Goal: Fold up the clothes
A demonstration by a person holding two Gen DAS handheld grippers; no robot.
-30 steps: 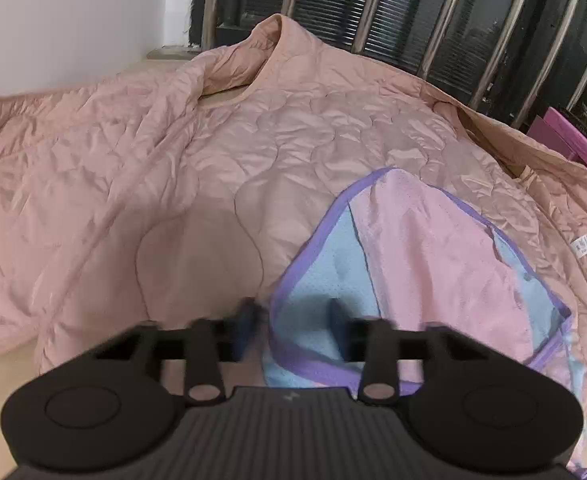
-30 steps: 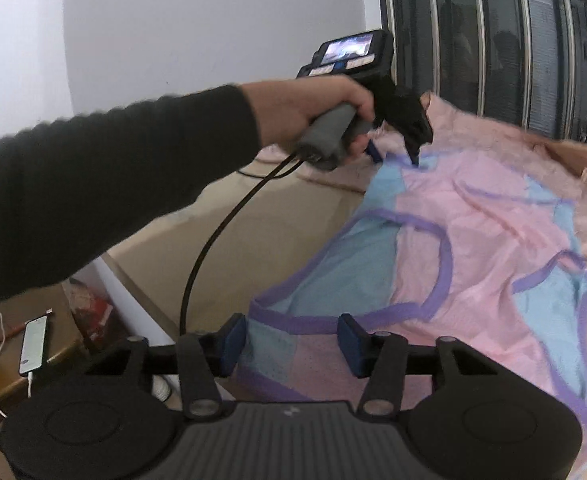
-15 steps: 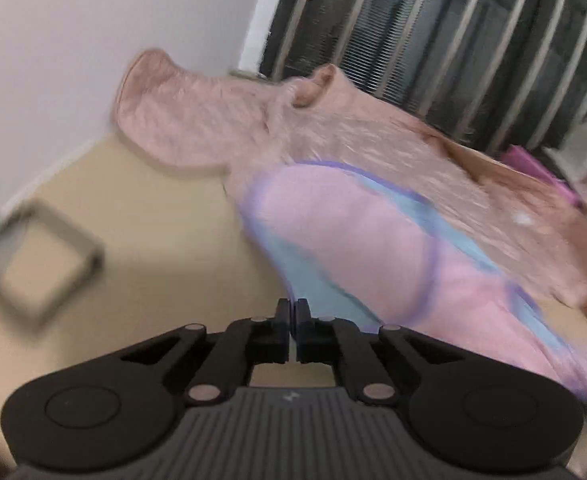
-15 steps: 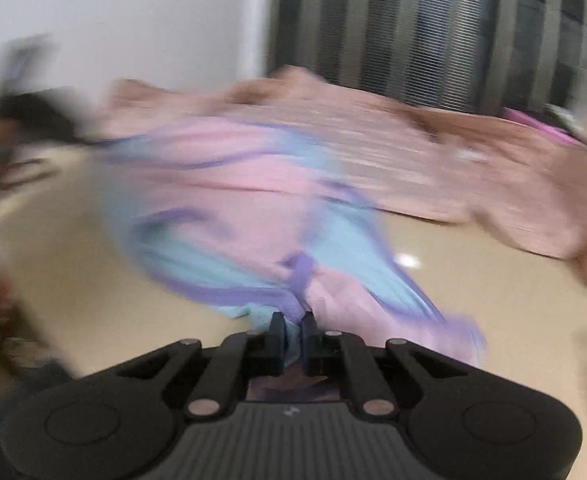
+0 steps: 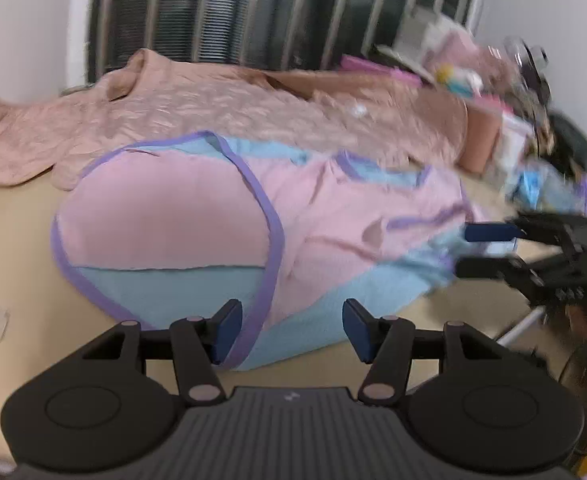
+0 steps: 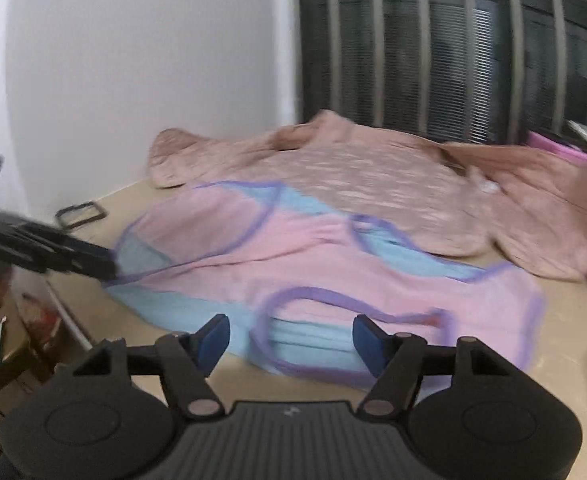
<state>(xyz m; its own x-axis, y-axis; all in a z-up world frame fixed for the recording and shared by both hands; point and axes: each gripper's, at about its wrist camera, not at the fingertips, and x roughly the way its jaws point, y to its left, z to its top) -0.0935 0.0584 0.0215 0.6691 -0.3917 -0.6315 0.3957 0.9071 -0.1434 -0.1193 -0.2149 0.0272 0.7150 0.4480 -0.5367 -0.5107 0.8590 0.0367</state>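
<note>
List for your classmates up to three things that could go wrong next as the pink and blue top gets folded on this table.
1. The pink and blue top overlaps the quilted peach jacket; a pinch at its far edge could catch both.
2. Its near blue hem lies close to the table edge and might slide off.
3. Both tongs, left and right, are open, and the cloth lies wrinkled, so a fold may come out uneven.

Both wrist views face the same pink garment (image 5: 181, 216) from opposite ends, close
</note>
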